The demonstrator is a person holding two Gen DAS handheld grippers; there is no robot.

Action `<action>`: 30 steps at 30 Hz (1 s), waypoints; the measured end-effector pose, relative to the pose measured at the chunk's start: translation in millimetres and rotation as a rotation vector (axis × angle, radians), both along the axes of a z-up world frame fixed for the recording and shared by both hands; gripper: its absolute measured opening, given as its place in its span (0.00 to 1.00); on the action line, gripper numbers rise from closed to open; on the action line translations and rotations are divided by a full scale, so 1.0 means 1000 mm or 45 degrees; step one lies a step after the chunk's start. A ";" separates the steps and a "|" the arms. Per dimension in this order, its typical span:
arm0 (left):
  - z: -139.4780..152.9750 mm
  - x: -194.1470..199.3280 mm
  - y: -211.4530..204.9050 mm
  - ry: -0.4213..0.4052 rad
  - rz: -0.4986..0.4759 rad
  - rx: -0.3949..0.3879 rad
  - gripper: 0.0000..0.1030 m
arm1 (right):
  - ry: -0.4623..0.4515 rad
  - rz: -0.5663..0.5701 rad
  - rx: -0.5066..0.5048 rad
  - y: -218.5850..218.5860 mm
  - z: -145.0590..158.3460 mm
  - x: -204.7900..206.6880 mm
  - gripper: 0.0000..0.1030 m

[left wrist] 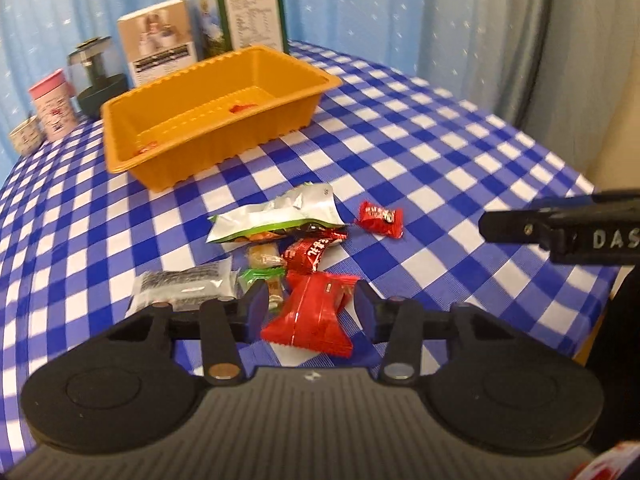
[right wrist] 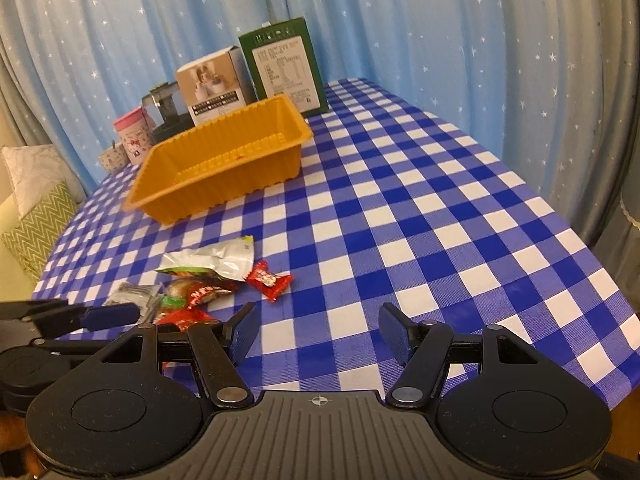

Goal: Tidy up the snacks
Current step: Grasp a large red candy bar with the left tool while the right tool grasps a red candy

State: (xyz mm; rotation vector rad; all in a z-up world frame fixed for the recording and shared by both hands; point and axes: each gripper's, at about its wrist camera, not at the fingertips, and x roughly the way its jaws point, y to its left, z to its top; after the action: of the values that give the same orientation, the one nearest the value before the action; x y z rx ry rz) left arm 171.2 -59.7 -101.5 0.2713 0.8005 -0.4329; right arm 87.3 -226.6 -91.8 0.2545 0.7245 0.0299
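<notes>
An orange tray [left wrist: 120,136] [right wrist: 296,122] stands at the back of the checked table with small red pieces inside. A pile of snacks lies in front: a silver-green packet [left wrist: 276,214] [right wrist: 216,260], a small red candy [left wrist: 380,218] [right wrist: 270,282], a dark clear-wrapped bar [left wrist: 184,286] [right wrist: 134,294], and a large red packet [left wrist: 312,314]. My left gripper [left wrist: 312,308] is open, its jaws on either side of the large red packet, apart from it. My right gripper [right wrist: 318,330] is open and empty over bare cloth, right of the pile.
Behind the tray stand a green box [left wrist: 250,12] [right wrist: 286,64], a white box [left wrist: 160,46] [right wrist: 212,84], a dark jar [left wrist: 96,72], a pink cup [left wrist: 54,104] [right wrist: 134,134] and a small cup [left wrist: 26,138]. The table's right edge [left wrist: 600,280] drops off. Cushions [right wrist: 36,208] lie left.
</notes>
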 end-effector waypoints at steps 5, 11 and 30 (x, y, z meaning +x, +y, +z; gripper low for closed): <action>-0.014 0.008 -0.006 0.041 -0.045 0.052 0.36 | 0.014 -0.001 0.018 -0.004 -0.007 0.008 0.64; -0.016 0.006 -0.006 0.040 -0.031 0.049 0.27 | 0.009 0.049 0.006 -0.001 -0.010 0.021 0.64; 0.015 -0.013 0.046 0.013 0.233 -0.146 0.23 | -0.034 0.635 -0.422 0.055 -0.041 0.084 0.48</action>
State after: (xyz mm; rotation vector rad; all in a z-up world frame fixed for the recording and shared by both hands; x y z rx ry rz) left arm 158.1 -14.1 -86.2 0.0883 0.8000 -0.3070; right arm 170.9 -172.1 -132.4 -0.2473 0.7397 0.3835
